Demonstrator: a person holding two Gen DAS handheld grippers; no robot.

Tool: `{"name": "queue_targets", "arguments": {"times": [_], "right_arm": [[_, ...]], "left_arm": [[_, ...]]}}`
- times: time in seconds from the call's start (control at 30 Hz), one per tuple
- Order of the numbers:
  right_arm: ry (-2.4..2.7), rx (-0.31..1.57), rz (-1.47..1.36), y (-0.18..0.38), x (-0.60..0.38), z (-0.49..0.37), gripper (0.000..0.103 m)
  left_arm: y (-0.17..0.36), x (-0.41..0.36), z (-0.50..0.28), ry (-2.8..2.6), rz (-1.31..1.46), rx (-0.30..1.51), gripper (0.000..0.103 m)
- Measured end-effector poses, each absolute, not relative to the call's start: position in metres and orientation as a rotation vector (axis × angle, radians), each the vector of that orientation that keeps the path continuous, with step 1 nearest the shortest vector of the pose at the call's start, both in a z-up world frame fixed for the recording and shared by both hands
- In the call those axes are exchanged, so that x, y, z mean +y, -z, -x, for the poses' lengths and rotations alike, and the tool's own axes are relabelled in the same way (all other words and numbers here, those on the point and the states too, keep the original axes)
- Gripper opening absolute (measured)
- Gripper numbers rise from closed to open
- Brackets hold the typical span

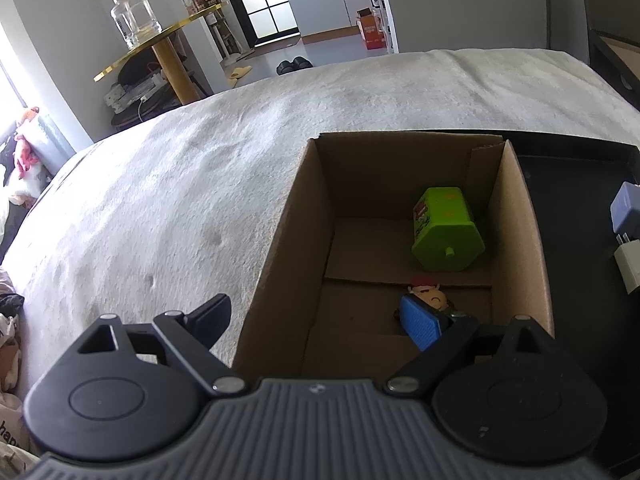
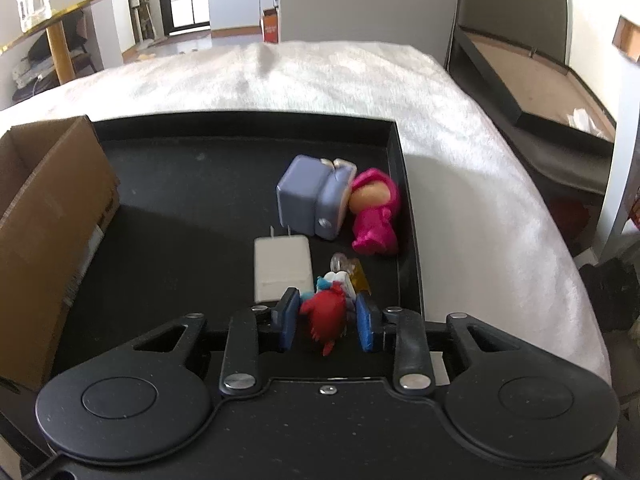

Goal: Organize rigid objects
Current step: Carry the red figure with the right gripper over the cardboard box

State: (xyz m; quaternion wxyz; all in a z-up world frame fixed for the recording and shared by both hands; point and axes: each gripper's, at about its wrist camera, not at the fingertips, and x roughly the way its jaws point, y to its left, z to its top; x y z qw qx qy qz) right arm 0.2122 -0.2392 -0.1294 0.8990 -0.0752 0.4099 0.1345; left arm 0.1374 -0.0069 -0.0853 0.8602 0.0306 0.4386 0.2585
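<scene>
left gripper (image 1: 316, 320) spread wide over the near wall of the box (image 1: 280, 248), one finger outside it, the other inside. in the box: green toy (image 1: 446, 236) on its side toward the far right corner, small figure (image 1: 430, 300) at the near right, just beside the blue pad. right gripper (image 2: 328, 320) narrowed around a red toy (image 2: 324, 318), pads close on both sides; contact unclear. on the black tray (image 2: 180, 184): white charger (image 2: 282, 274), lilac block (image 2: 312, 196), pink figure (image 2: 374, 216), touching the block.
</scene>
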Motion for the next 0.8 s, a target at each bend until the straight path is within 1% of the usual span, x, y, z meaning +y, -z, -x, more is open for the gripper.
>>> {"name": "queue_targets", "arguments": {"times": [0.03,0.63,0.8], "right_arm": [[-0.283,0.844,0.156,0.126,-0.238,-0.211,0.021],[-0.395,0.725,0.147,0.077,-0.193,-0.198,0.021],[-0.441,0.690,0.137,0.069,-0.179,-0.198,0.021]], "left_arm": [[0.085,-0.006,-0.136,-0.544,-0.060,0.917,0.090],[0.086,0.016,-0.120,-0.548,0.013,0.892,0.090],[0.088,0.021,-0.115,-0.544,0.043,0.881,0.089]]}}
